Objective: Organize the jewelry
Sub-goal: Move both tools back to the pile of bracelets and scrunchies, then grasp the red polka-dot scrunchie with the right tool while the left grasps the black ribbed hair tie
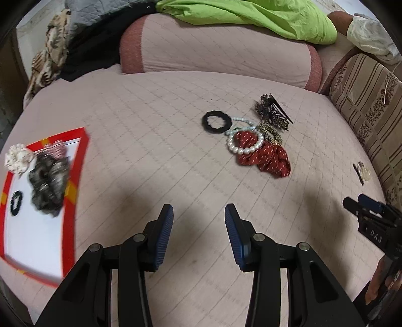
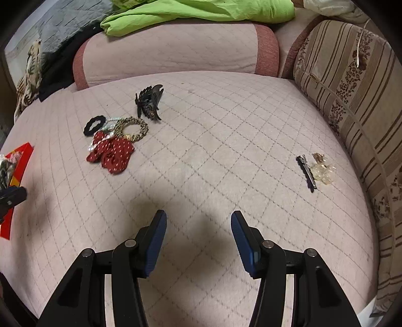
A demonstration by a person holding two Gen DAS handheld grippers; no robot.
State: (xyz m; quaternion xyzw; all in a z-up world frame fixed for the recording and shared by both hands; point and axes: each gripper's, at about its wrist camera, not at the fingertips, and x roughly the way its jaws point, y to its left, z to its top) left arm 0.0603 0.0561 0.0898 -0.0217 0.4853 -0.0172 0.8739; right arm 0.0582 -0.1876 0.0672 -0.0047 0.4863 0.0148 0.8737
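Observation:
A pile of jewelry lies on the pink quilted seat: a black scrunchie [image 1: 216, 122], a pearl bracelet [image 1: 246, 142], a red dotted scrunchie [image 1: 270, 157], a gold braided band [image 2: 132, 128] and a black claw clip [image 2: 149, 101]. A red-rimmed white tray [image 1: 35, 226] at the left holds a grey scrunchie [image 1: 49, 182], a white flower piece [image 1: 17, 158] and a small black band [image 1: 16, 202]. A black hair pin [image 2: 307, 173] and a clear bead piece [image 2: 324, 169] lie to the right. My left gripper [image 1: 199, 213] and right gripper [image 2: 198, 220] are both open and empty above the seat.
A pink bolster [image 1: 218, 47] with a green cloth [image 1: 251, 17] on it stands at the back. A striped cushion [image 2: 351, 100] borders the right side. Dark and patterned fabrics [image 1: 62, 50] are heaped at the back left. The right gripper also shows in the left wrist view [image 1: 371, 216].

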